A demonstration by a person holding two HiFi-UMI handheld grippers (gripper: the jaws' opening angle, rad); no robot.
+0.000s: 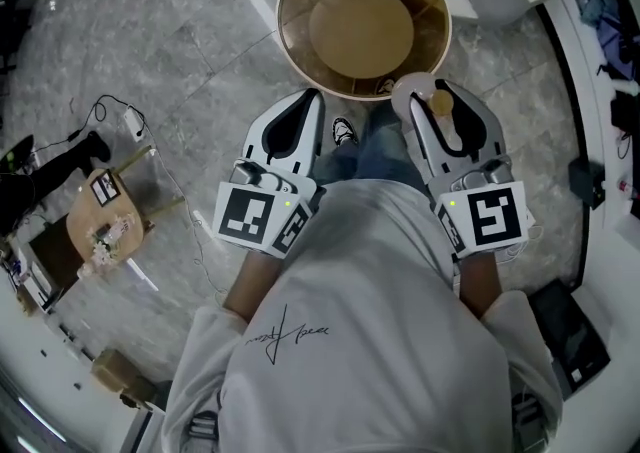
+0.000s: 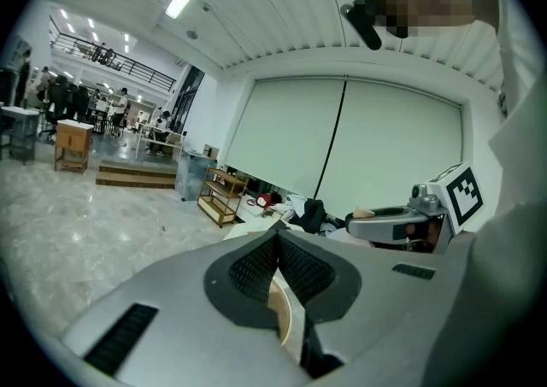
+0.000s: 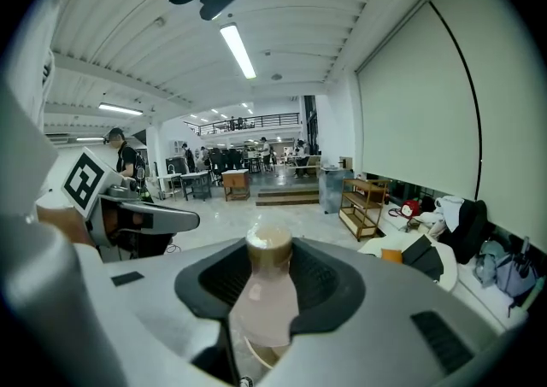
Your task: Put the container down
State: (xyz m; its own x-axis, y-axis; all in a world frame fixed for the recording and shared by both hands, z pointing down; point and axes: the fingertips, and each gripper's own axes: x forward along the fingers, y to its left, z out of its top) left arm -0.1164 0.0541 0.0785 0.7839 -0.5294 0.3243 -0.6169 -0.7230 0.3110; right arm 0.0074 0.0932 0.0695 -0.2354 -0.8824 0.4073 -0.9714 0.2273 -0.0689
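Right gripper [image 1: 432, 106]: jaws clenched on a pale translucent container [image 3: 263, 304] with a tan cap, at the near right rim of the round wooden tabletop [image 1: 293, 33] | left gripper [image 2: 276, 244]: jaws pressed together, nothing between them, near the tabletop's near rim.

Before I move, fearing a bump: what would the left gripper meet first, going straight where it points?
Likely the near rim of the round tan basin, just beyond the shut left gripper; if it rides higher, the way looks free.
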